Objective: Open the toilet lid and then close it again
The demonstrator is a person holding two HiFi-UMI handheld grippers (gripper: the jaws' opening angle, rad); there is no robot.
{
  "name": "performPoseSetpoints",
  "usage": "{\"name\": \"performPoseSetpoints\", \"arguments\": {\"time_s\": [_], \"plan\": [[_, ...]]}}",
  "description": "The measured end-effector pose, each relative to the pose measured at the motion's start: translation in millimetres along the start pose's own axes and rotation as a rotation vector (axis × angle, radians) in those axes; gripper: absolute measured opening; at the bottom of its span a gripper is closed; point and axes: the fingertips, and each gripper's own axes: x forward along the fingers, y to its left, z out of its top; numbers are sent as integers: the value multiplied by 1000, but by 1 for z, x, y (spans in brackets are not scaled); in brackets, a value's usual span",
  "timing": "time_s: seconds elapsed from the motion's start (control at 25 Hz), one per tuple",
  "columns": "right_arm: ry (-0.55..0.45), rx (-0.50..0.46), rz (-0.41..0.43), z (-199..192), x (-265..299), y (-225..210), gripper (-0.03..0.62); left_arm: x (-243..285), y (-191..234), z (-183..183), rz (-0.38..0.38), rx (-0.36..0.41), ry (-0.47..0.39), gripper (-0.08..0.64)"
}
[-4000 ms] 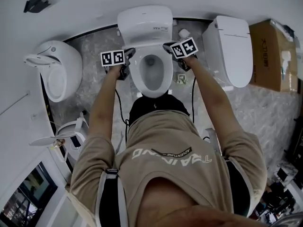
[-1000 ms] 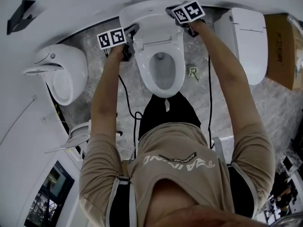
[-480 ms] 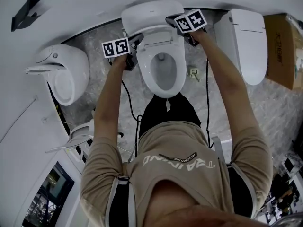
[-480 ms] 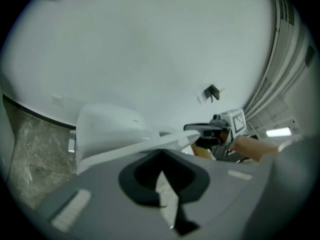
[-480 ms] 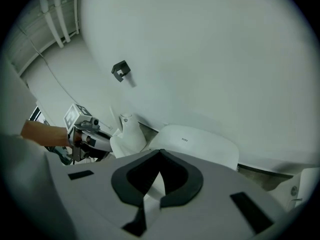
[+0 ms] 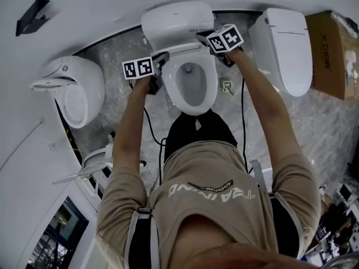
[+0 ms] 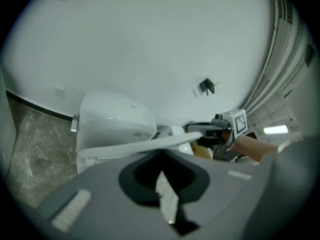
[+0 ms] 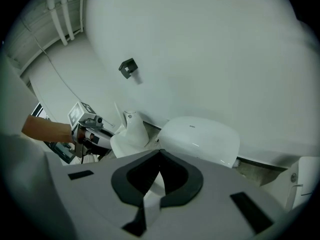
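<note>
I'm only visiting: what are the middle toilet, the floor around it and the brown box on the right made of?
Toilet: probably glazed ceramic, perhaps with a plastic lid. It is smooth, glossy white with soft highlights.
Floor: looks like polished stone or marble-pattern tile, grey with pale veining.
Box: cardboard, matt brown with dark print on it.

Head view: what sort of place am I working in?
Probably a bathroom-fixture showroom, not a home bathroom: an open white ceramic toilet, a closed white toilet on its right and a third white fixture on its left line a curved white wall, plus a brown cardboard box and grey marbled floor.
</note>
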Motion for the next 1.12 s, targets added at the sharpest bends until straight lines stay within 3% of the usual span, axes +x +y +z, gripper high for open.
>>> {"name": "performPoseSetpoints", "arguments": {"time_s": [0.28, 0.64, 1.12], "plan": [[9, 6, 6, -48, -10, 22, 14, -6, -13, -53, 13, 25, 60, 5], [72, 11, 47, -114, -14, 60, 14, -17, -19, -122, 21, -12, 103, 5], [170, -17, 59, -191, -13, 90, 14, -28, -19, -203, 68, 64, 238, 5]]}}
